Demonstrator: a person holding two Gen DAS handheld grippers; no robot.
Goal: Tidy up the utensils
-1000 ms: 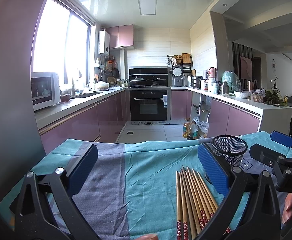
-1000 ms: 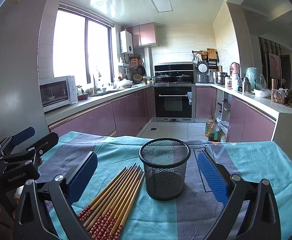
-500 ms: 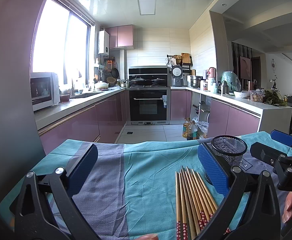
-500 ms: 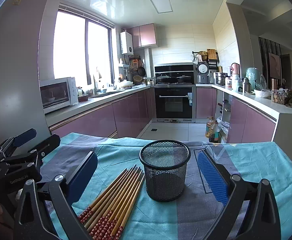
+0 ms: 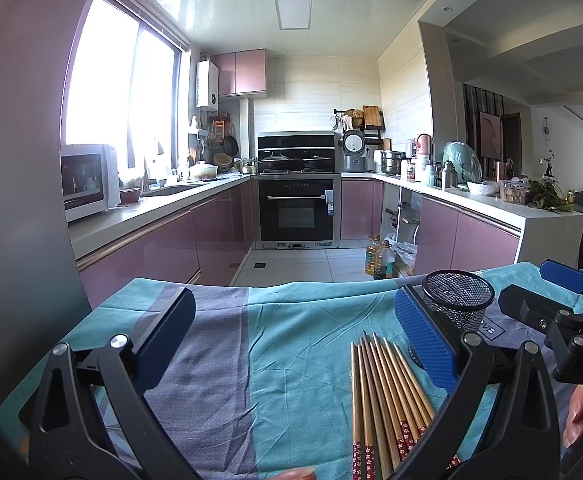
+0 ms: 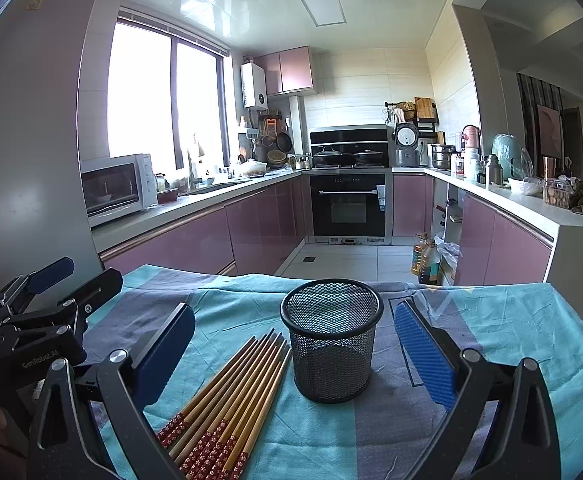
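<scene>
Several wooden chopsticks (image 6: 231, 396) with red patterned ends lie side by side on the teal and grey cloth. Just right of them stands an empty black mesh cup (image 6: 331, 340), upright. My right gripper (image 6: 291, 344) hangs open above the cloth, with the cup and the chopstick tips between its blue pads, touching neither. In the left wrist view the chopsticks (image 5: 387, 396) lie at the lower right and the mesh cup (image 5: 457, 304) stands behind the right pad. My left gripper (image 5: 291, 336) is open over bare cloth, empty.
The cloth-covered table (image 5: 299, 360) ends ahead at a drop to the kitchen floor. Oil bottles (image 5: 379, 260) stand on the floor beyond. Purple cabinets, an oven (image 5: 297, 212) and a microwave (image 5: 85, 180) line the far walls. A person's fingers (image 5: 579, 420) show at the lower right.
Both grippers have shifted only slightly; the right view has crept a little closer to the mesh cup. Nothing was grasped or let go.
</scene>
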